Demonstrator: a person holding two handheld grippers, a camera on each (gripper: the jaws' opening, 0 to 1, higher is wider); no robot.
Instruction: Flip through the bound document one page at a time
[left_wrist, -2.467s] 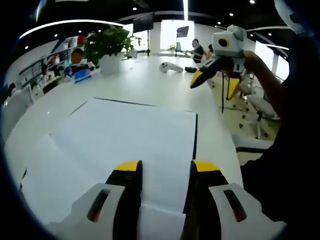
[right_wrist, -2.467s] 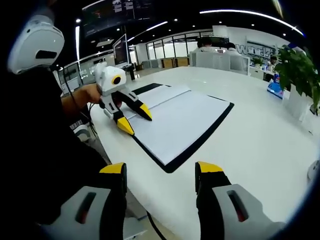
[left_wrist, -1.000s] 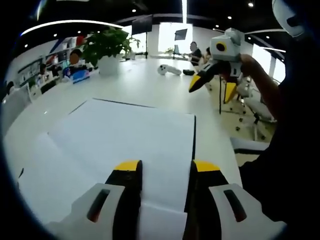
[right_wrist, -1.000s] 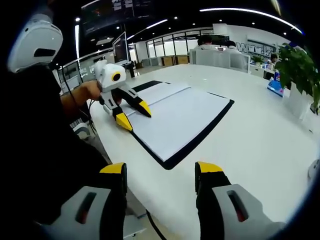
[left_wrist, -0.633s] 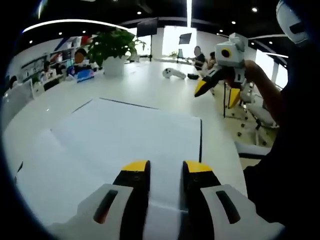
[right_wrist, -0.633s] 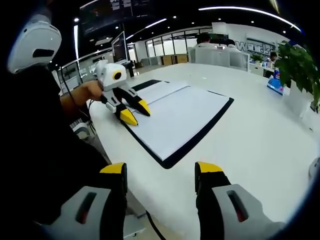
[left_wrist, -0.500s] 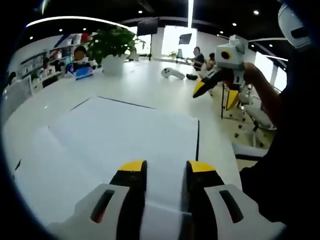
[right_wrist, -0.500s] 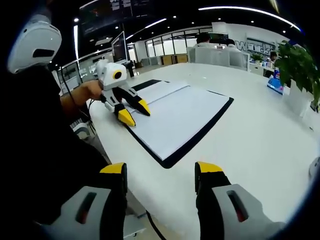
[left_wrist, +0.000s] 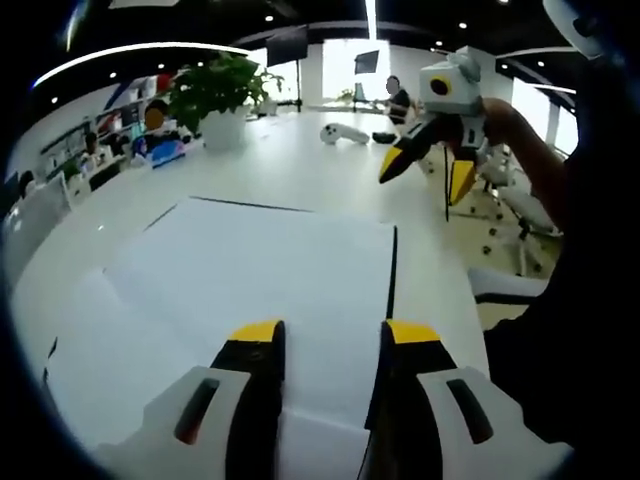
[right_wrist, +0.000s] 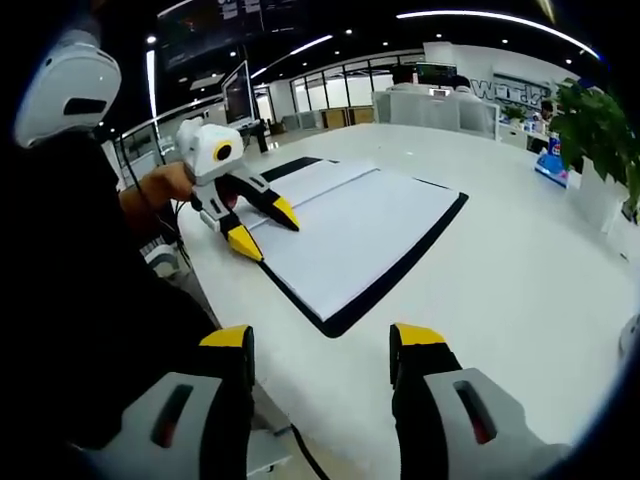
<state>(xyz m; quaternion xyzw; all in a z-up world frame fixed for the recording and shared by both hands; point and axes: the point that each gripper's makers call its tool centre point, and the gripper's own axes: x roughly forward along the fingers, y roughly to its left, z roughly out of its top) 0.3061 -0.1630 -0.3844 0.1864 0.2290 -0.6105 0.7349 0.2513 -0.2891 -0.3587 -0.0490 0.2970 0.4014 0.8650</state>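
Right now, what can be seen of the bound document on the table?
The bound document lies open and flat on the white table. Its pages look like blank white paper over a black cover that shows as a dark border. The left gripper, jaws open, sits at its near edge over the pages; contact is unclear. The right gripper is open, off the document.

Bound document, open flat on the white table, blank white pages, black cover edge.

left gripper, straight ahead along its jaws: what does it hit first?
Probably the white page of the bound document: the left gripper, jaws open, points low across it. Whether it already touches the paper is unclear.
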